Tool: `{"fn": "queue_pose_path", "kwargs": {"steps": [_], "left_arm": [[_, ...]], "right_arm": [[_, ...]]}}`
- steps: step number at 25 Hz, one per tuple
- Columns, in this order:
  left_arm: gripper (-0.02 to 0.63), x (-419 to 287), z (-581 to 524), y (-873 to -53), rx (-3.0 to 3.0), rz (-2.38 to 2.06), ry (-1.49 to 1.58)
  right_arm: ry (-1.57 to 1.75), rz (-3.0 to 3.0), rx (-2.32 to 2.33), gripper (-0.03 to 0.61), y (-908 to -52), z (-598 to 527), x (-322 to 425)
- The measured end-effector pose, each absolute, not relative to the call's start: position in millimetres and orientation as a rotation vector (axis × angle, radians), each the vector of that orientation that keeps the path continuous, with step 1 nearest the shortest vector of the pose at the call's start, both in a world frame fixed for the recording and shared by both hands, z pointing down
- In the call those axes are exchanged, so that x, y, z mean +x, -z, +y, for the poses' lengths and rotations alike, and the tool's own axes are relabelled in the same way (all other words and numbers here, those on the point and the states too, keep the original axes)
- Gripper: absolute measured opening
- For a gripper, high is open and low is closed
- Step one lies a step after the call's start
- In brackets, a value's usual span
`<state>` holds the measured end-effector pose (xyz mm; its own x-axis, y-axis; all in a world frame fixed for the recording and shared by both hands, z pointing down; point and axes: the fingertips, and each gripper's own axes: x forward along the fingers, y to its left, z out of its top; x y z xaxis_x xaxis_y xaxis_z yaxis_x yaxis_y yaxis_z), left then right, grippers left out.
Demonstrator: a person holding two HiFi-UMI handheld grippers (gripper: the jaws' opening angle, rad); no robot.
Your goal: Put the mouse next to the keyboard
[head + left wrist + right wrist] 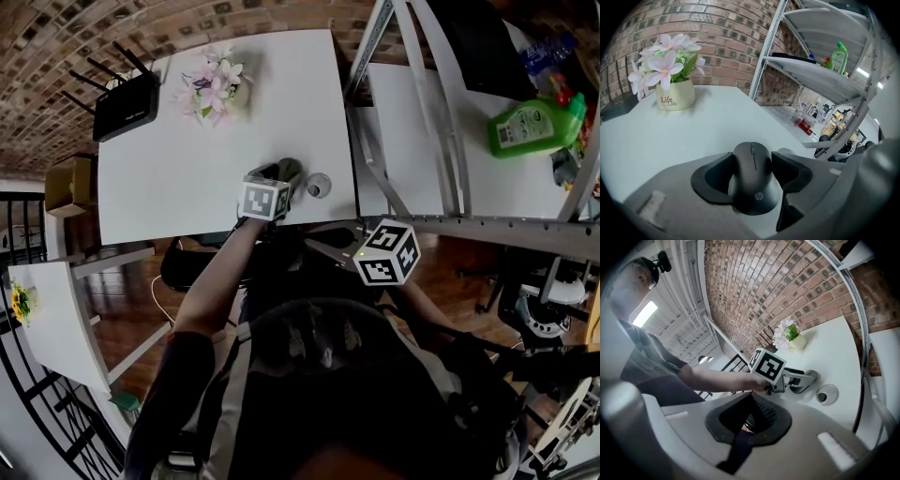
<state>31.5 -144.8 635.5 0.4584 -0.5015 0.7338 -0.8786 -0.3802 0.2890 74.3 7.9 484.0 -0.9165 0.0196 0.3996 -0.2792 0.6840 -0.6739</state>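
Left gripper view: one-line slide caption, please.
Left gripper grips a black mouse on the white table, flower pot behind.

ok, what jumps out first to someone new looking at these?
The black mouse, clamped between the jaws of the left gripper near the front edge of the white table. After that, the pot of pink flowers at the table's far side and the green bottle on the shelf to the right. No keyboard shows in any view.
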Motion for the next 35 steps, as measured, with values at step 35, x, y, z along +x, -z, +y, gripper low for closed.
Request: {"fn": "queue_pose_path", "kwargs": {"steps": [35], "left_arm": [[0.267,59.8,-150.0,-637.1,2.029,-1.120,-0.710]], "right_arm": [[-1.169,-2.509,0.253,0.006,-498.5,11.4,88.8]]}}
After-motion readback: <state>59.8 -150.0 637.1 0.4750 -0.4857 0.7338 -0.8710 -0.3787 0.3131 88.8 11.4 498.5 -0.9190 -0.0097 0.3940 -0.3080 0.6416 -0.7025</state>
